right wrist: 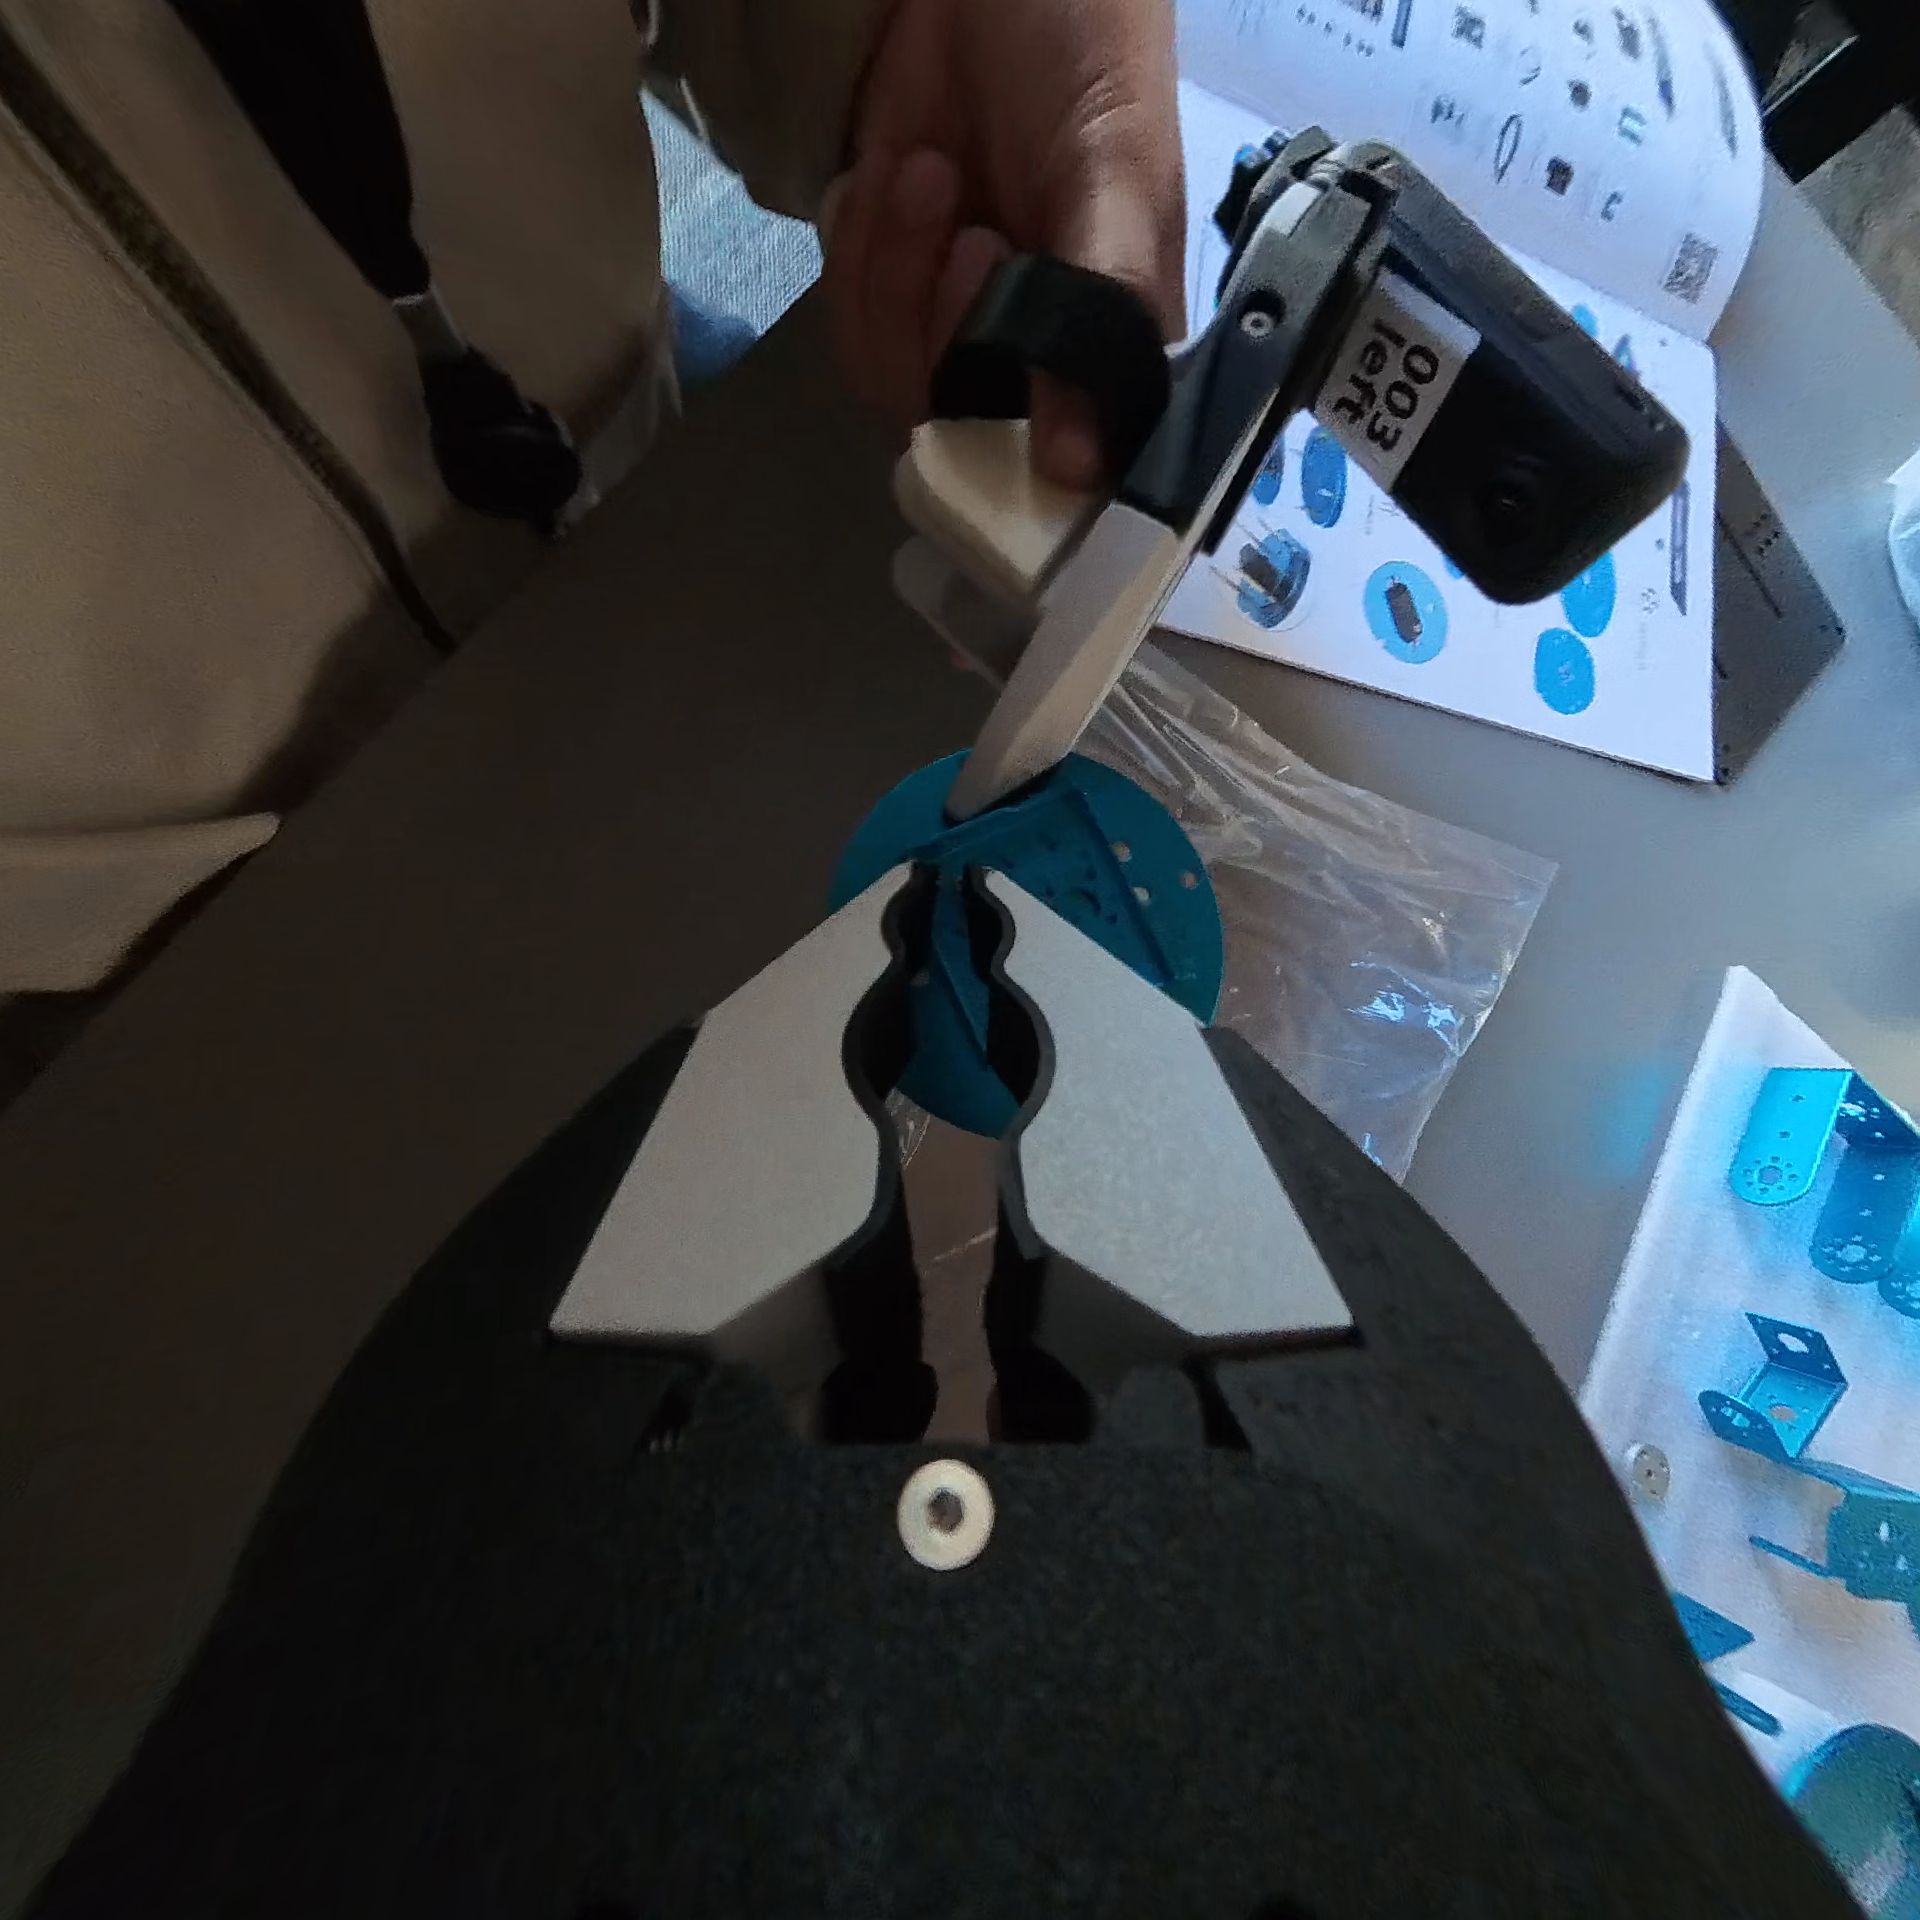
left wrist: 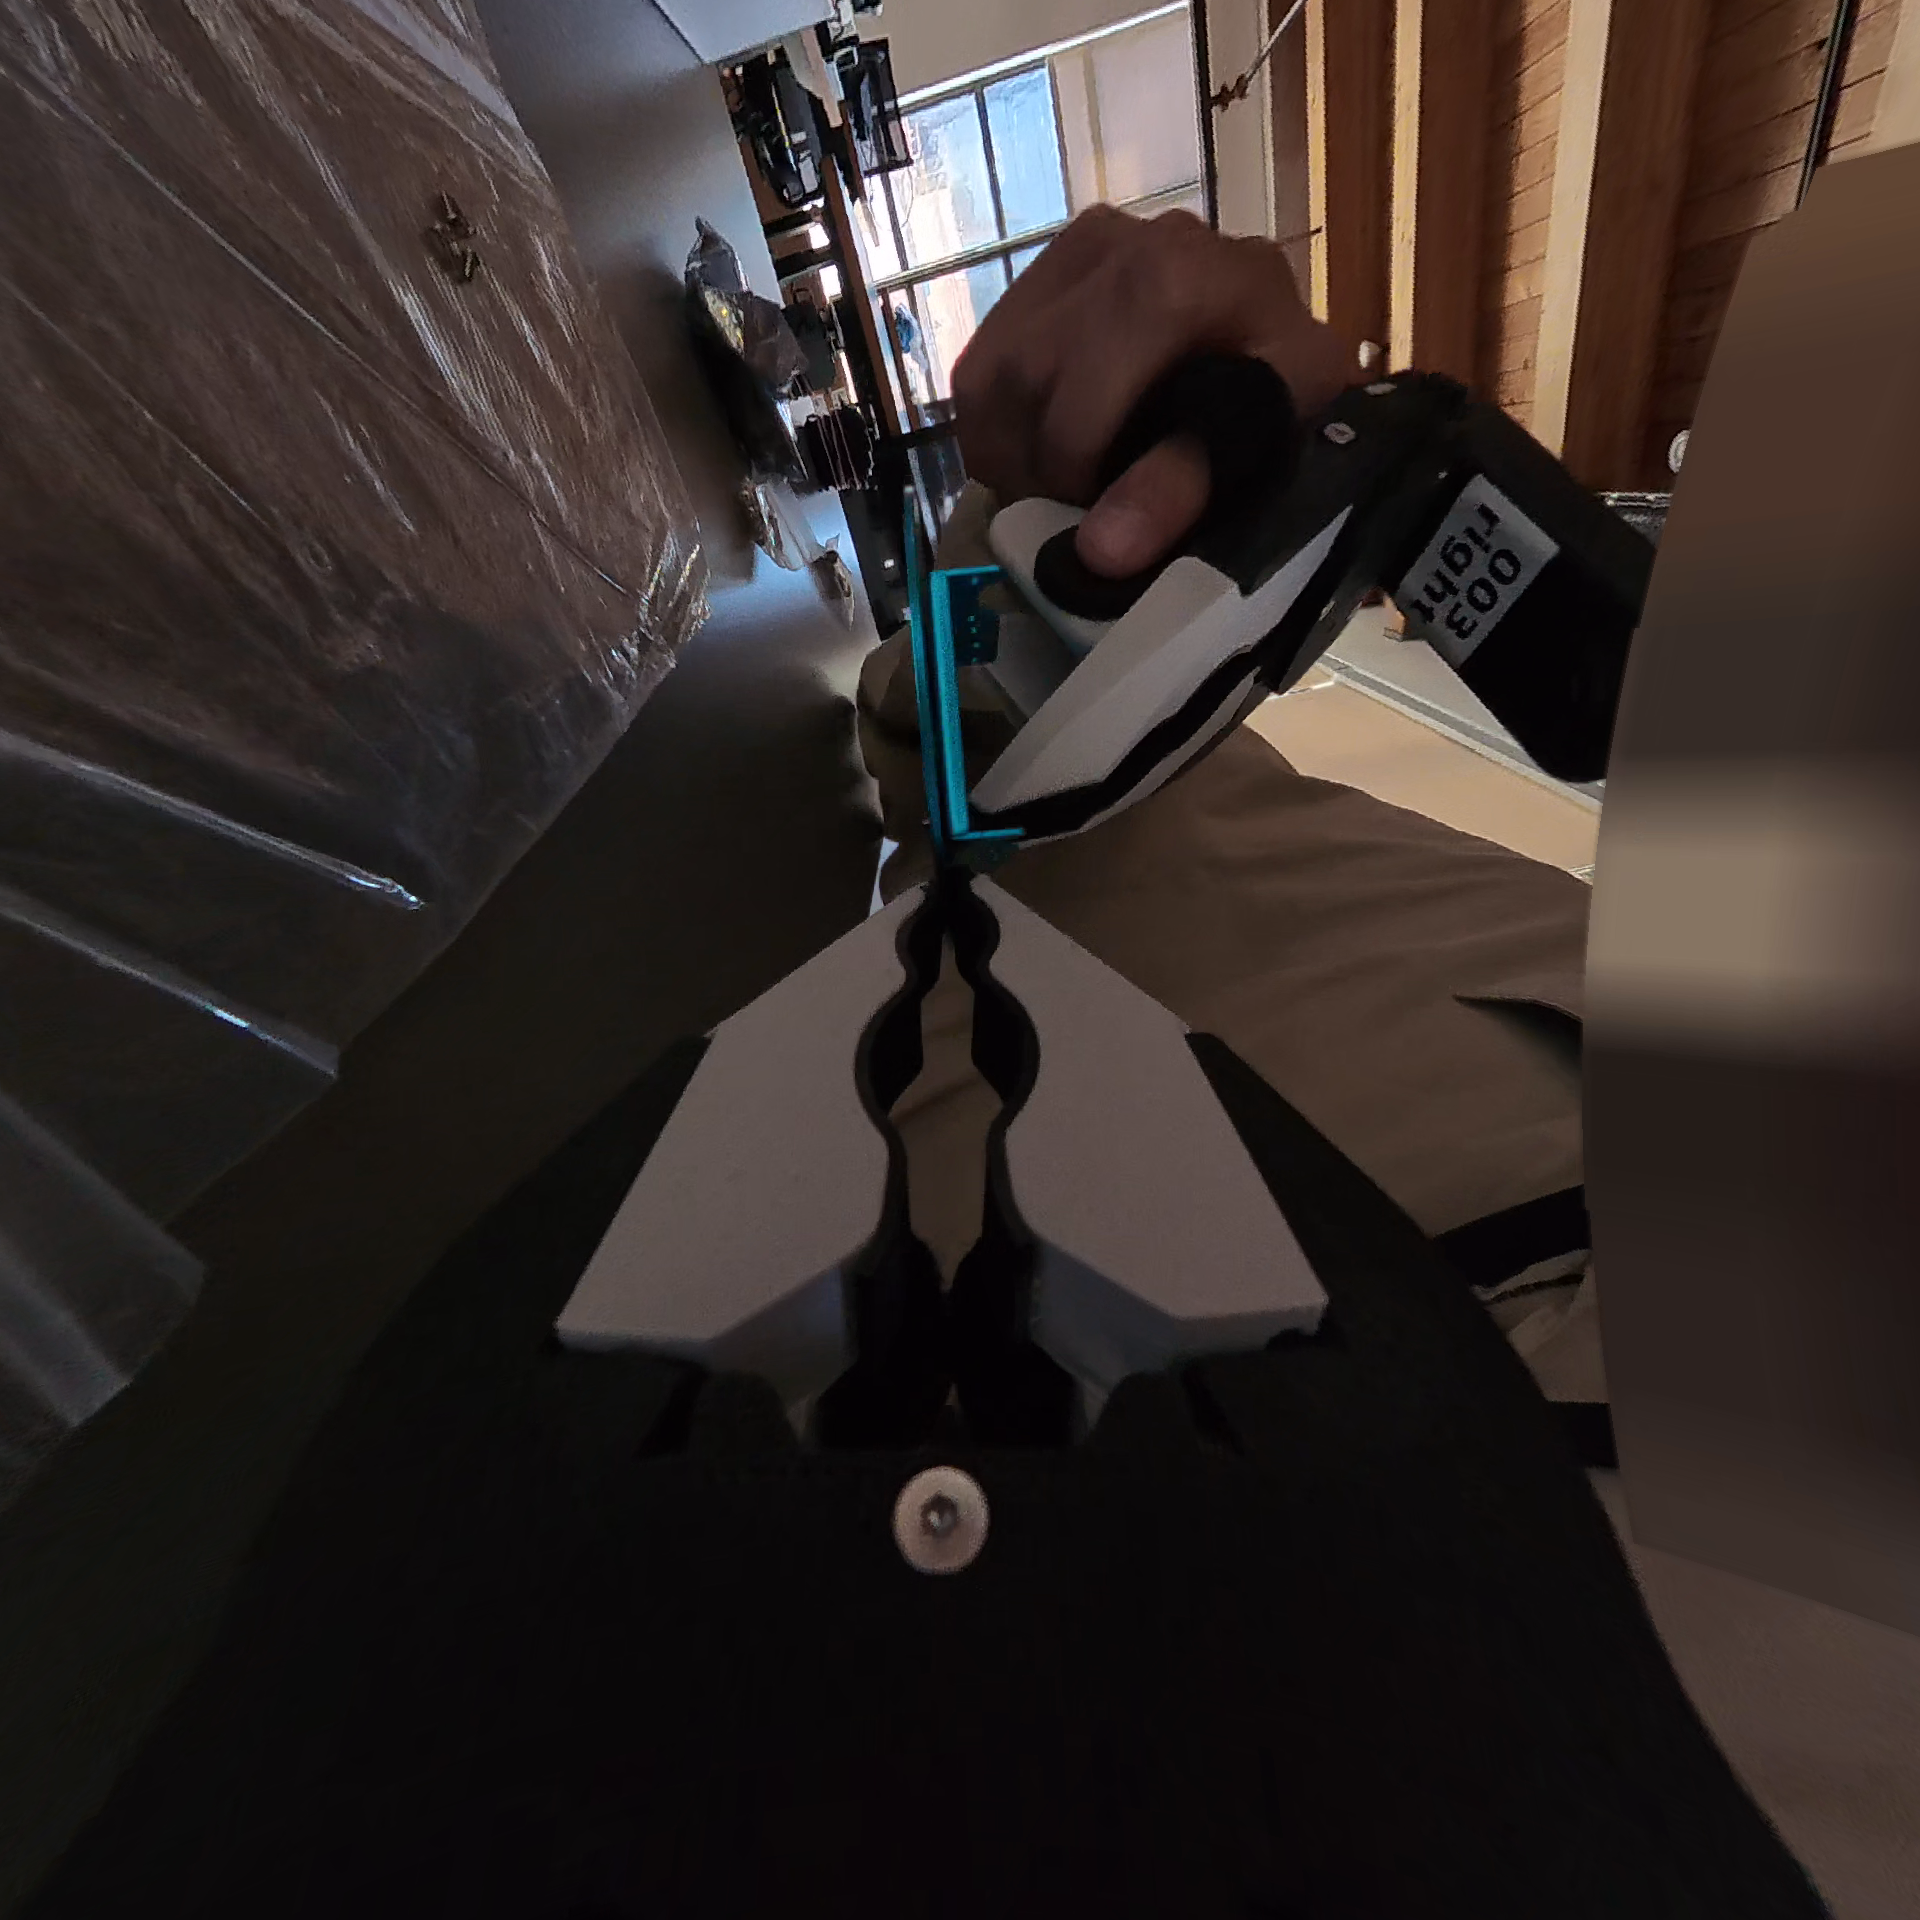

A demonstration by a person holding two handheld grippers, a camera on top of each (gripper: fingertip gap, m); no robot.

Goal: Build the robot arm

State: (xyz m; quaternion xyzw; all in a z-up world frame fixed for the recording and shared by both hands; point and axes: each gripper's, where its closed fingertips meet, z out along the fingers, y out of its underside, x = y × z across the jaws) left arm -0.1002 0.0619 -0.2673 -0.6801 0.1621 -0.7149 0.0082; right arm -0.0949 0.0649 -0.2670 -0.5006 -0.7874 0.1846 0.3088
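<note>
My left gripper [left wrist: 951, 883] is shut on the rim of a round blue perforated disc [left wrist: 921, 623], which shows edge-on in the left wrist view. My right gripper [right wrist: 951, 883] is shut on a blue U-shaped bracket [right wrist: 961, 977] that lies against the face of the disc [right wrist: 1153, 935]. In the left wrist view the right gripper [left wrist: 992, 821] pinches the bracket's [left wrist: 961, 707] lower arm. In the right wrist view the left gripper [right wrist: 961, 805] comes in from above onto the disc's top rim. Both parts are held in the air above a grey table [right wrist: 1662, 987].
A clear plastic bag [right wrist: 1371, 935] lies under the disc. A printed sheet [right wrist: 1475, 665] lies behind it. A white tray [right wrist: 1683, 1278] at the right holds several blue brackets [right wrist: 1808, 1174]. A plastic-wrapped box [left wrist: 312, 468] stands at the left. A person's beige clothing [left wrist: 1299, 935] is close by.
</note>
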